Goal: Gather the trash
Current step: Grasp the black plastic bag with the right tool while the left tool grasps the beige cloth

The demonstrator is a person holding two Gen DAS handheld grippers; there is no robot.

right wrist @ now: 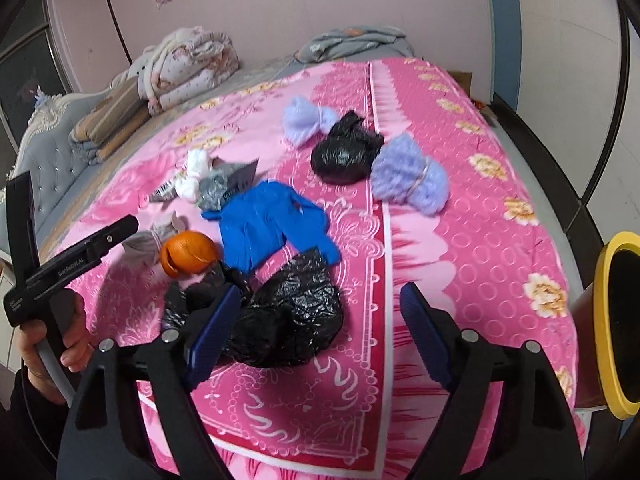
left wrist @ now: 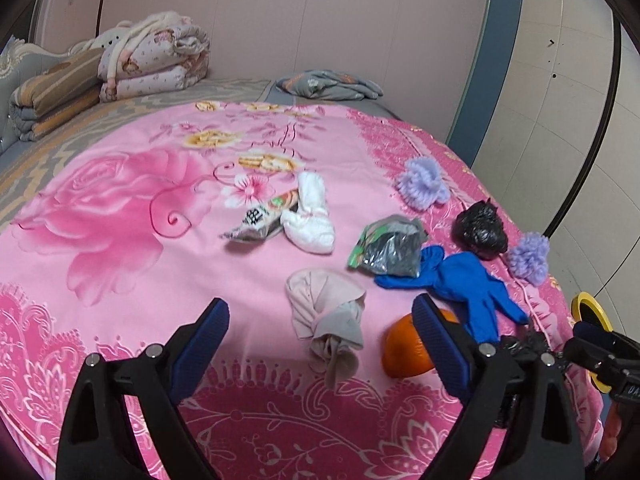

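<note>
Hovering over the pink bedspread (left wrist: 120, 240), I see both grippers gaping, empty: left gripper (left wrist: 320, 334) near the orange peel (left wrist: 404, 350), right gripper (right wrist: 320, 320) seemingly brushing the black bag (right wrist: 288, 320) beside that peel.

- Left wrist view: low over the near edge of the pink bedspread (left wrist: 120, 216), facing the far wall, close to the orange peel (left wrist: 400, 354).
- Right wrist view: right of that peel (right wrist: 188, 254), angled likewise.
- Shared: peel, blue glove (left wrist: 464, 280).
</note>
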